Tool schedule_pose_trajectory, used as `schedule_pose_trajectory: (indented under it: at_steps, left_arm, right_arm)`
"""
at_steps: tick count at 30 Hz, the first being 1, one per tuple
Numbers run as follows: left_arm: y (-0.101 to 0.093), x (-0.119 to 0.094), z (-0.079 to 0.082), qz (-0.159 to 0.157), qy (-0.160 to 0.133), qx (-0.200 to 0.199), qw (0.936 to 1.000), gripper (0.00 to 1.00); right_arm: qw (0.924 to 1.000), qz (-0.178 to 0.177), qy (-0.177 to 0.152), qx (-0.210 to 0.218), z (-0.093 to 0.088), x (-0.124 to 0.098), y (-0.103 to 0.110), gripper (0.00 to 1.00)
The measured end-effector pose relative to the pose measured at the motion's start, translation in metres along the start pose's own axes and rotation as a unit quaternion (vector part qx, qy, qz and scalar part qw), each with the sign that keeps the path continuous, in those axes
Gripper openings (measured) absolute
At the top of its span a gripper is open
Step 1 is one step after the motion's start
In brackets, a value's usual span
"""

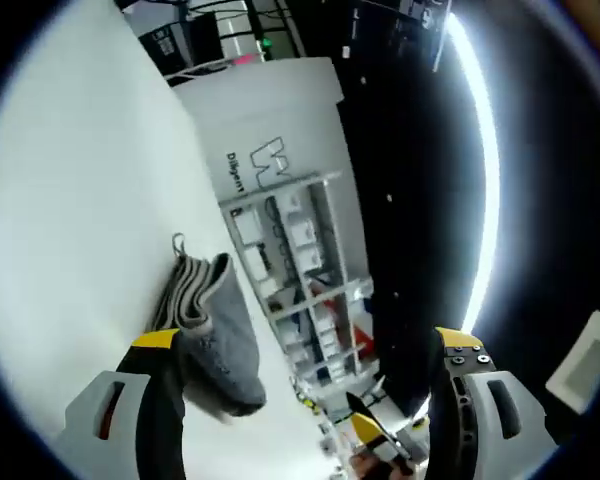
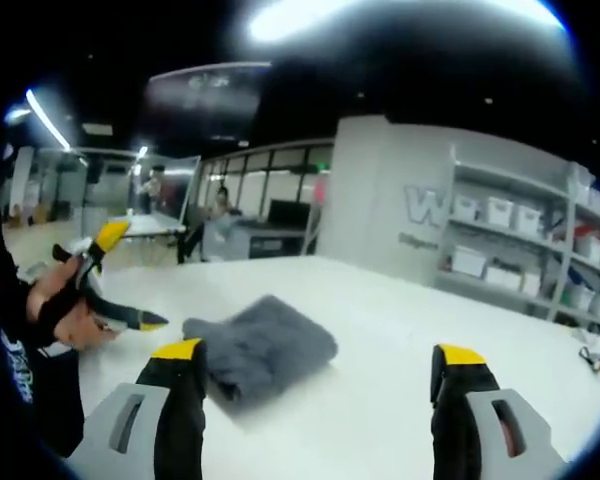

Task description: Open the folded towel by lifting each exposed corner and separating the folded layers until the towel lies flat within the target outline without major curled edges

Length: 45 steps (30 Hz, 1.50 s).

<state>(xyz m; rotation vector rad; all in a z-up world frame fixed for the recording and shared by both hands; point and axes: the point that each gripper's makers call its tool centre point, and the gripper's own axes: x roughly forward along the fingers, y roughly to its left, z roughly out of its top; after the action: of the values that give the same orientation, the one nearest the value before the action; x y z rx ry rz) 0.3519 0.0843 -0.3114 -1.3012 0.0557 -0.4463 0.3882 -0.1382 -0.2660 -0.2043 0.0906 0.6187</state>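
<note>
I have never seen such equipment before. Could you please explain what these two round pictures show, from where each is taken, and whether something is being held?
No robot is here. A person holds a hand tool with two fingers in each hand, and a small fisheye camera rides on each tool, so each picture looks forward along that tool's own grey, yellow-tipped fingers.

In the left gripper view, the left gripper is open and holds nothing. The view is rolled sideways. The folded grey terry towel lies on the white table.

In the right gripper view, the right gripper is also open and empty. The left gripper appears at the left edge, in the person's hand. Storage shelves with white boxes stand behind.
</note>
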Motion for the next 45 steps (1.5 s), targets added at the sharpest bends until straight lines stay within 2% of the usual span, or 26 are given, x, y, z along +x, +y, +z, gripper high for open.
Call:
schedule_pose_trajectory:
  at_steps: [3, 10, 14, 22, 25, 31, 35, 37, 42, 45]
  left_arm:
    - [0.007, 0.003, -0.008, 0.007, 0.014, -0.007, 0.9998, 0.98]
    - [0.005, 0.008, -0.01, 0.013, 0.01, 0.004, 0.9999, 0.97]
    - [0.011, 0.012, -0.021, 0.033, 0.033, 0.024, 0.9986, 0.95]
    - [0.005, 0.023, -0.021, 0.022, 0.027, 0.048, 0.9983, 0.96]
    - [0.01, 0.027, -0.017, 0.026, 0.02, 0.053, 0.9981, 0.95]
    - [0.015, 0.033, -0.02, 0.037, 0.024, 0.078, 0.996, 0.91]
    - [0.013, 0.038, -0.019, 0.034, 0.019, 0.085, 0.9957, 0.9]
    - [0.017, 0.039, -0.019, 0.044, 0.02, 0.087, 0.995, 0.87]
    - [0.035, 0.038, -0.018, 0.083, 0.02, 0.096, 0.9917, 0.72]
    - [0.036, 0.037, -0.015, 0.089, 0.014, 0.083, 0.9925, 0.71]
  right_arm:
    - [1.0, 0.006, -0.002, 0.007, 0.0, -0.001, 0.002, 0.93]
    - [0.9999, 0.01, -0.005, 0.008, 0.002, -0.005, 0.004, 0.93]
    - [0.9999, 0.009, -0.001, 0.008, 0.0, -0.004, 0.002, 0.93]
    - [0.9999, 0.013, 0.005, 0.009, -0.005, -0.001, 0.003, 0.92]
    - [0.9999, 0.013, 0.007, 0.008, -0.006, -0.001, 0.003, 0.92]
    - [0.9998, 0.015, 0.009, 0.006, -0.005, 0.002, 0.004, 0.92]
    - [0.9998, 0.018, 0.011, 0.004, -0.005, 0.005, 0.006, 0.92]
    - [0.9997, 0.019, 0.013, 0.003, -0.005, 0.005, 0.006, 0.92]
    - [0.9997, 0.019, 0.012, 0.0, -0.001, 0.007, 0.007, 0.92]
    - [0.9997, 0.02, 0.014, -0.002, -0.001, 0.008, 0.009, 0.92]
